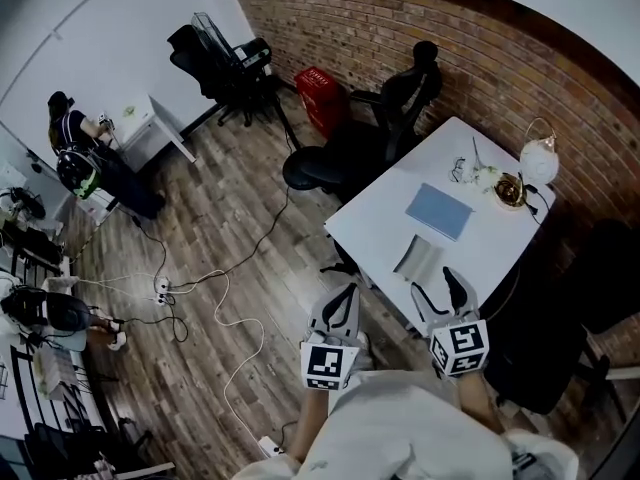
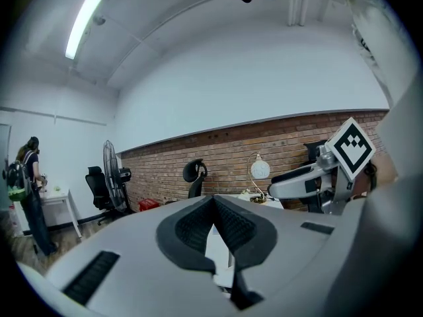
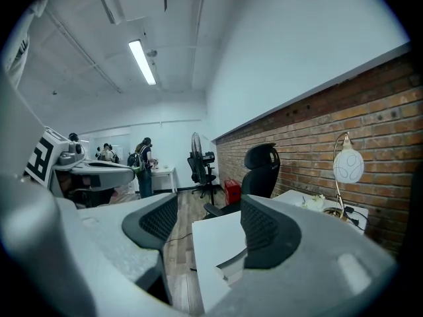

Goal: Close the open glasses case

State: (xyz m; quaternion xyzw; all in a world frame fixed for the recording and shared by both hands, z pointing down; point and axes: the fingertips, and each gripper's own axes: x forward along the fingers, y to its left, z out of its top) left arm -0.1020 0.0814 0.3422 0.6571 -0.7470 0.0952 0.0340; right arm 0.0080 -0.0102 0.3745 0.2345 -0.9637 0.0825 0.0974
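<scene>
The open glasses case (image 1: pixel 418 258) lies near the front edge of the white table (image 1: pixel 375 218), its grey lid raised. In the right gripper view the case (image 3: pixel 229 261) shows low between my jaws. My right gripper (image 1: pixel 435 280) hovers just short of the case, open, with nothing between its fingers (image 3: pixel 268 233). To the left of the table's corner, over the floor, my left gripper (image 1: pixel 345 290) is held with its pads (image 2: pixel 198 226) meeting at the tip, shut and empty.
A blue-grey pad (image 1: pixel 439 211), spectacles (image 1: pixel 458 171), a gold bowl (image 1: pixel 510 190) and a white globe lamp (image 1: pixel 538 158) sit farther back on the table. Black office chairs (image 1: pixel 330 163) stand beside it. Cables (image 1: pixel 215 298) cross the wooden floor. A brick wall (image 1: pixel 500 58) lies behind.
</scene>
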